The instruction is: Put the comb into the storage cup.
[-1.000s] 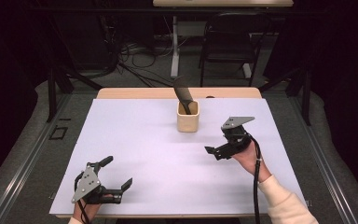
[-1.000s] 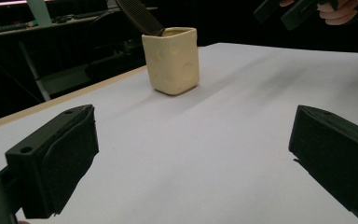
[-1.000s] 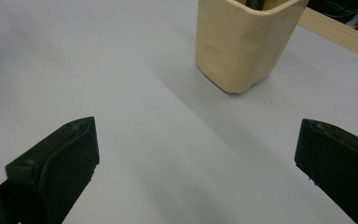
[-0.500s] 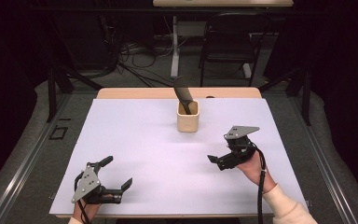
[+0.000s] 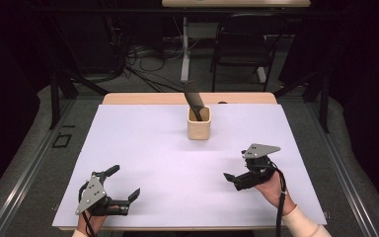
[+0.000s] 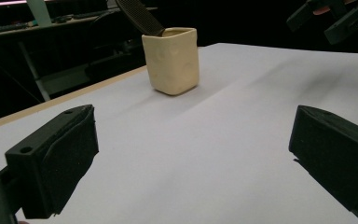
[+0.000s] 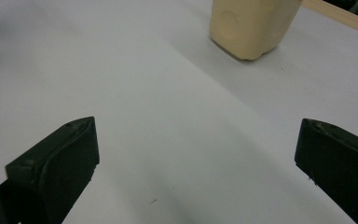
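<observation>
The cream square ceramic cup (image 5: 199,124) props a dark comb (image 5: 194,98) upright; we hold both grippers, left (image 5: 123,191) and right (image 5: 232,178), released and empty, well apart from it.

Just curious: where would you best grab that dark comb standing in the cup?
Probably the comb above the cup rim, from above: that end sticks out, leaning back-left, with the rest down inside. The right gripper looks nearer.

The right gripper (image 5: 233,179) has drawn back from the cup (image 5: 199,123) toward the table's near edge, lower.
</observation>
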`<state>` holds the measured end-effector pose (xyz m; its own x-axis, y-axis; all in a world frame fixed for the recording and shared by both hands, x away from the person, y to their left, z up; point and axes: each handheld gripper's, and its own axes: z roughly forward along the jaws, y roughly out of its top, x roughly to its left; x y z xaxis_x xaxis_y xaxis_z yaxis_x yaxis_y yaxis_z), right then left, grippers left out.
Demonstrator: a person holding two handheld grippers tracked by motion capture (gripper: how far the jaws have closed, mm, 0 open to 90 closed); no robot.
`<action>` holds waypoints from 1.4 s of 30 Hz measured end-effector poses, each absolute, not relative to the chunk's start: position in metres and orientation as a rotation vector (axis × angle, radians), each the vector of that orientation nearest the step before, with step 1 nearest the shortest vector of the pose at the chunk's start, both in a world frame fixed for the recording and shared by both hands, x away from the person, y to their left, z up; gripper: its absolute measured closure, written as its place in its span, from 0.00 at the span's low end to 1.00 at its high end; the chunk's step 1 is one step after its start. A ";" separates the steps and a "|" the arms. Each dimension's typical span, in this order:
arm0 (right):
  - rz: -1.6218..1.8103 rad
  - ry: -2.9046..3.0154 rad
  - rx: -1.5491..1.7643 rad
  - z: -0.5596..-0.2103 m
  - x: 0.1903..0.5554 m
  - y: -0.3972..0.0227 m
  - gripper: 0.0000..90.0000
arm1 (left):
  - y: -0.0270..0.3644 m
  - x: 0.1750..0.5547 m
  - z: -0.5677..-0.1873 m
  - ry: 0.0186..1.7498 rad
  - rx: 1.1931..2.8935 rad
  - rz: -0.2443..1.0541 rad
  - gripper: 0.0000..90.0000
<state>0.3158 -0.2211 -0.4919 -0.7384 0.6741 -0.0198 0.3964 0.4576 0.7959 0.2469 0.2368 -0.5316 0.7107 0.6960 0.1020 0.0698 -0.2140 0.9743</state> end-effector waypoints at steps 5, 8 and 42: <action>1.164 2.384 0.915 -0.501 0.308 -0.224 0.00 | 0.237 0.247 -0.532 0.618 1.710 0.645 0.01; 1.165 2.376 0.917 -0.506 0.303 -0.226 0.00 | 0.237 0.247 -0.532 0.617 1.710 0.643 0.01; 1.190 2.267 0.897 -0.525 0.260 -0.258 0.00 | 0.237 0.248 -0.532 0.614 1.713 0.631 0.01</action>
